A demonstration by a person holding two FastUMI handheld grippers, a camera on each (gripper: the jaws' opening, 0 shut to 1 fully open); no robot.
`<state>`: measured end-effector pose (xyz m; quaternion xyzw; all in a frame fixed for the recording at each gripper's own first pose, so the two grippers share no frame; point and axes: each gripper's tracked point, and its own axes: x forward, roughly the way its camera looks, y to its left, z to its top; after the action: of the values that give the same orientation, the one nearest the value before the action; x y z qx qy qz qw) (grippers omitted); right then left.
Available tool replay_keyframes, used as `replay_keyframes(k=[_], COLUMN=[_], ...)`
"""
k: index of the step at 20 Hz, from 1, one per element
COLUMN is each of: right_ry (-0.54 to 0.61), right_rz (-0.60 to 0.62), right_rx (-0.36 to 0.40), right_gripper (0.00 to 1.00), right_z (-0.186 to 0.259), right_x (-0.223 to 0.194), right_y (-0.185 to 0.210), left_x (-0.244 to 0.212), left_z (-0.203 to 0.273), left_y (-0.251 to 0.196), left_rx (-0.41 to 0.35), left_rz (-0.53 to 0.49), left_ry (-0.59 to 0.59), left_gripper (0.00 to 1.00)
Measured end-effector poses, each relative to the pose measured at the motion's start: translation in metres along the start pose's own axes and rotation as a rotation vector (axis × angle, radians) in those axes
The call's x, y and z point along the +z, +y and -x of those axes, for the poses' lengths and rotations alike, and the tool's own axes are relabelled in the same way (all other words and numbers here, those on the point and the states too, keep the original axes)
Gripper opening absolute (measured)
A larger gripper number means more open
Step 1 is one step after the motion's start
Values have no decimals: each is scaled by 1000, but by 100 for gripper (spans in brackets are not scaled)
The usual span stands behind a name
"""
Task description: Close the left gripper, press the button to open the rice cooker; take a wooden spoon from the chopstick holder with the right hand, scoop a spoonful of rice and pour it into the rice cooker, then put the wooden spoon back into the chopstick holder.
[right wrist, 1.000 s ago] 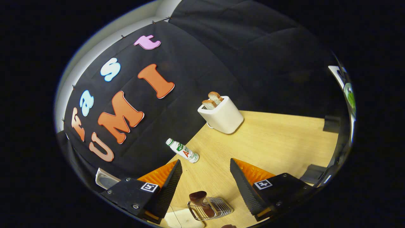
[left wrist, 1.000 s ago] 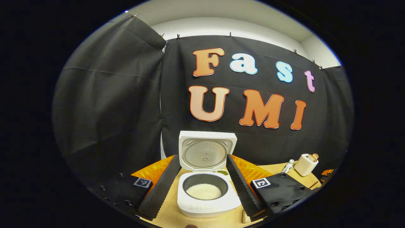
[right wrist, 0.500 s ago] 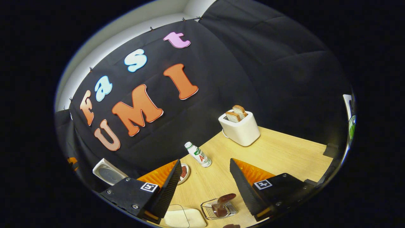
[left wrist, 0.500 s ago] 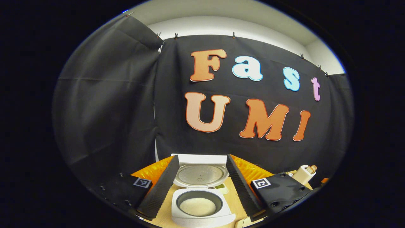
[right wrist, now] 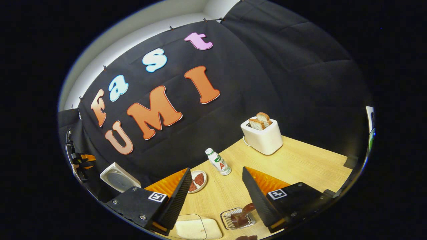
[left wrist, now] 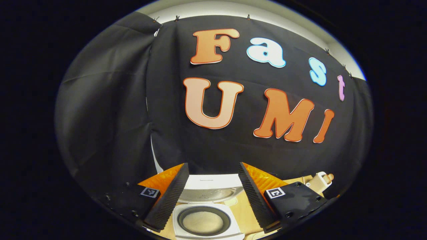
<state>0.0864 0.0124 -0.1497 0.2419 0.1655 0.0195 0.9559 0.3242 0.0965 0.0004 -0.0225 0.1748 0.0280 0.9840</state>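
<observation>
While the left gripper (left wrist: 213, 196) hangs with its fingers spread wide, the rice cooker (left wrist: 206, 218) sits just below and between them, lid up, rice (left wrist: 202, 221) in its pot. The right gripper (right wrist: 217, 196) is spread too; the wire holder (right wrist: 237, 218) with the wooden spoon (right wrist: 243, 215) lies beneath, by its right finger.

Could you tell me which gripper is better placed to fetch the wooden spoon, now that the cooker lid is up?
The right gripper. The wooden spoon in the chopstick holder lies just beyond its open fingers, while the left gripper faces the open rice cooker.
</observation>
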Motion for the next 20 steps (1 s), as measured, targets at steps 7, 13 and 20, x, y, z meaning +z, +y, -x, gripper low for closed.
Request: replay_keyframes(k=[7,13,20], right_ry=[-24,-19,6], right_rz=[15,-1,23], right_rx=[-30,-14,44], right_gripper=[94,94,94], right_z=[10,12,5], right_x=[13,18,22], right_y=[-6,-4,4], left_x=[-37,-50,-78], left_z=[-61,-61,-13], left_y=[0,4,-5], left_rx=[4,20,13], left_rz=[-11,-20,-6], left_ry=[173,217,215], left_gripper=[100,100,100])
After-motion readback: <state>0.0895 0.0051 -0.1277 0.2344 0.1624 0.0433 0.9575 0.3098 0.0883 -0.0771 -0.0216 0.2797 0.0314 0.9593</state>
